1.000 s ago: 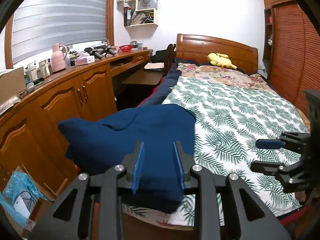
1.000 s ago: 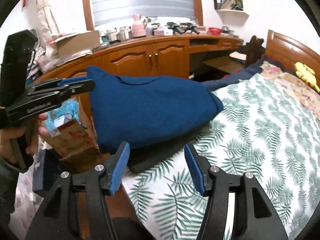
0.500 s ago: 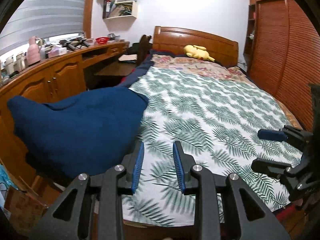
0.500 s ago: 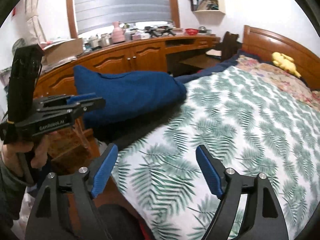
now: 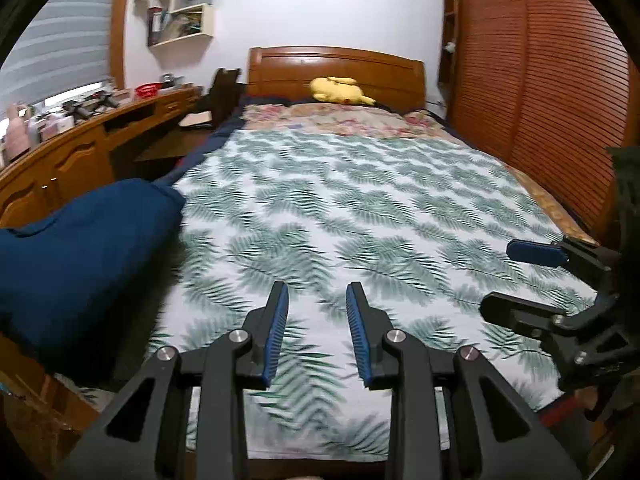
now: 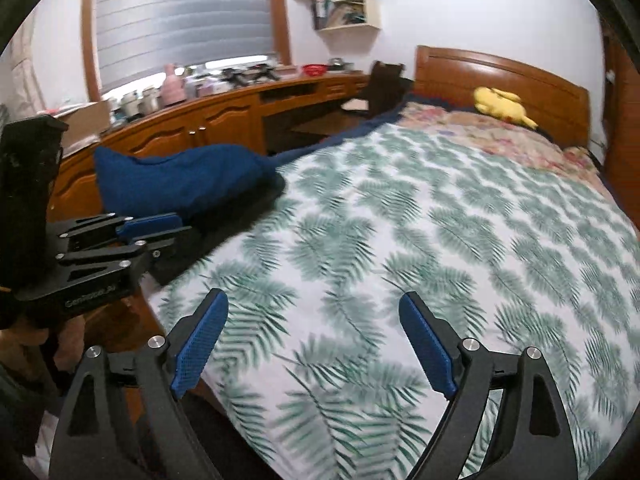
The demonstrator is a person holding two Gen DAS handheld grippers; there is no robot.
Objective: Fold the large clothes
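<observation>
Partly cut off left of our empty, parted left gripper (image 5: 314,332): 1 blue garment (image 5: 76,256). Right gripper (image 6: 314,344) wide, empty; leaf-print bedspread (image 6: 400,240) ahead.

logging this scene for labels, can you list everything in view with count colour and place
garment: 1, dark blue, bunched at the bed's left edge by the cabinets
bedspread: 1, white with green leaves, covering the bed
blanket: 1, floral, at the head end
plush: 1, yellow, by the headboard
headboard: 1, brown wood
cabinets: brown wood, under the window
bowl: 1, red, on the counter
shelf: 1, white, on the wall
left tongs: black with blue pads, open, empty
right tongs: same, open wide, empty
</observation>
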